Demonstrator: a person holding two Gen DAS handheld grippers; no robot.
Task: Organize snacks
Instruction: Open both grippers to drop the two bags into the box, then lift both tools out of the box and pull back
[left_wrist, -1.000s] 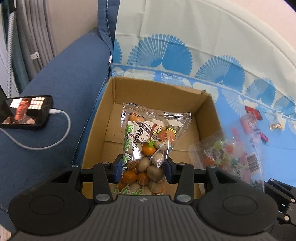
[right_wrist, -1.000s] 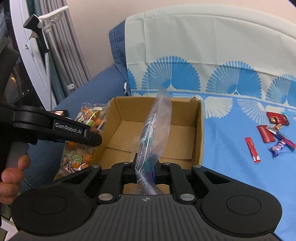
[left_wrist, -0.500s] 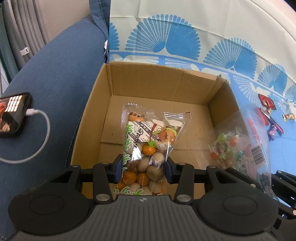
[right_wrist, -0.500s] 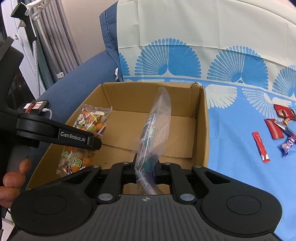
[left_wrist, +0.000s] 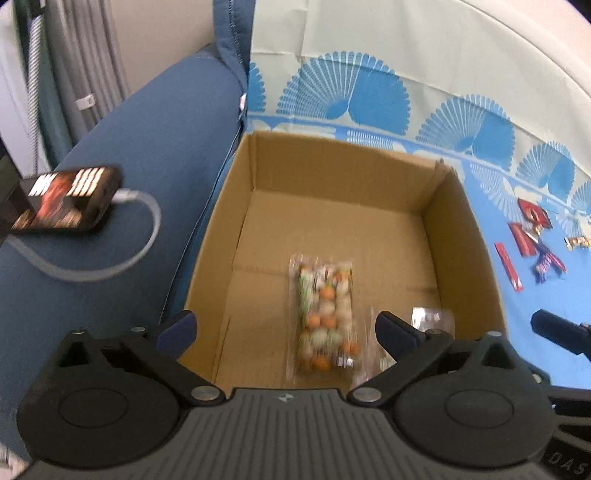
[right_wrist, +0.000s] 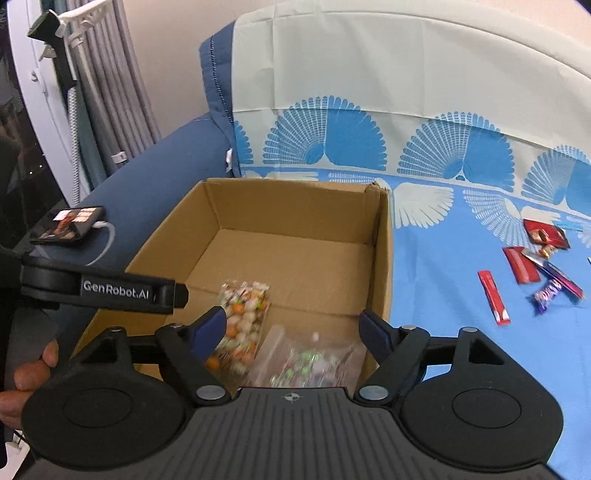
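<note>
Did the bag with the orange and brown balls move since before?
Yes. The bag of orange and brown balls dropped from the left gripper's fingers, which have just been opening, onto the cardboard box floor.

Two snack bags (right_wrist: 242, 325) lie side by side in the box (left_wrist: 461, 236) before me. A phone (left_wrist: 68, 199) rests on the sofa arm (left_wrist: 155, 122) to its left; loose snacks (right_wrist: 532, 266) lie on the cloth (right_wrist: 443, 288) to its right.

The cardboard box (left_wrist: 334, 173) stands open at the top, so a gripper can come in from above. Inside it, the far half of the floor is bare; the near half holds a bag of orange and pale sweets (left_wrist: 325, 314) and, to its right, what seems a clear bag (right_wrist: 314, 363), blurred. The box's four upright walls block any sideways entry. Left of the box lies a phone (left_wrist: 64, 201) with its looping cable (left_wrist: 147, 229); right of the box, small wrappers (right_wrist: 524, 266) dot the blue cloth (right_wrist: 443, 277).
</note>
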